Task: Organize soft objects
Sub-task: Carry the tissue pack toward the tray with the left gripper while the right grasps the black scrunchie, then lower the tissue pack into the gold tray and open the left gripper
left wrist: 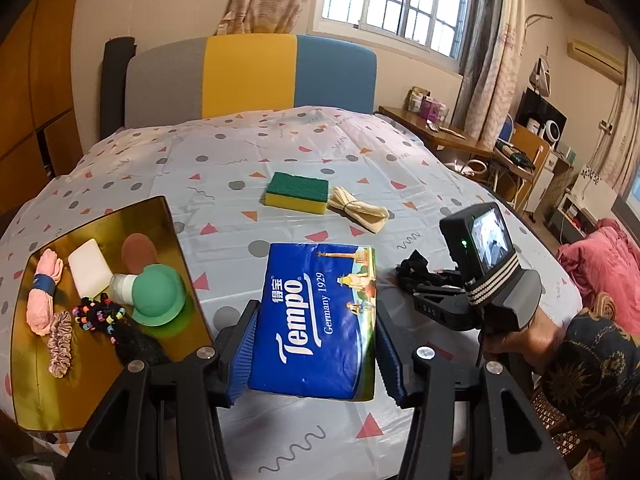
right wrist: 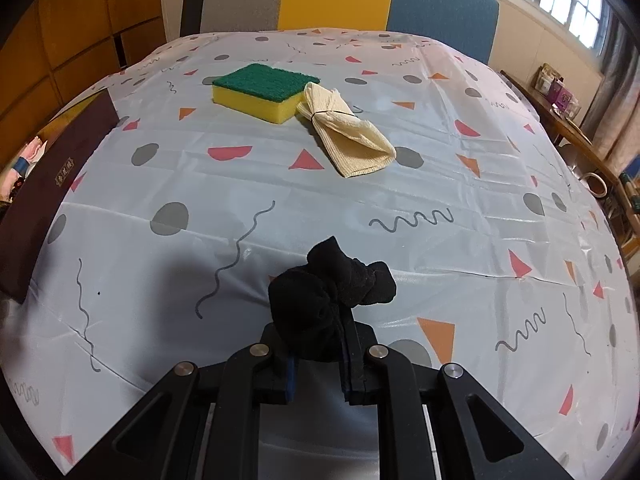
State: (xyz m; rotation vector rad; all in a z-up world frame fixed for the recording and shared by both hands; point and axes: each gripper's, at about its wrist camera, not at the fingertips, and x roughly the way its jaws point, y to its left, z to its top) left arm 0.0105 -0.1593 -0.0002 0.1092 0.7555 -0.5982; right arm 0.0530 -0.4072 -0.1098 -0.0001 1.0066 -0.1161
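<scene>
Left gripper (left wrist: pixel 316 344) has its fingers clamped on the sides of a blue tissue pack (left wrist: pixel 320 316), carried above the patterned sheet (left wrist: pixel 224 168) of the bed, just right of the gold tray (left wrist: pixel 160 216). Right gripper (right wrist: pixel 318 360) has its fingers pressed together on a bunched black sock (right wrist: pixel 332 284), also clear of the sheet.

Risks, as judged: the pack is soft and glossy, so it may buckle or slide from the pads if tilted. The sock is pinched only at one end and may drop. The tray is already crowded; a careless placement could disturb the green cap (left wrist: pixel 158 294).

Sponge (right wrist: pixel 260 92) and tied cream cloth (right wrist: pixel 348 132) lie touching, further up the bed.
</scene>
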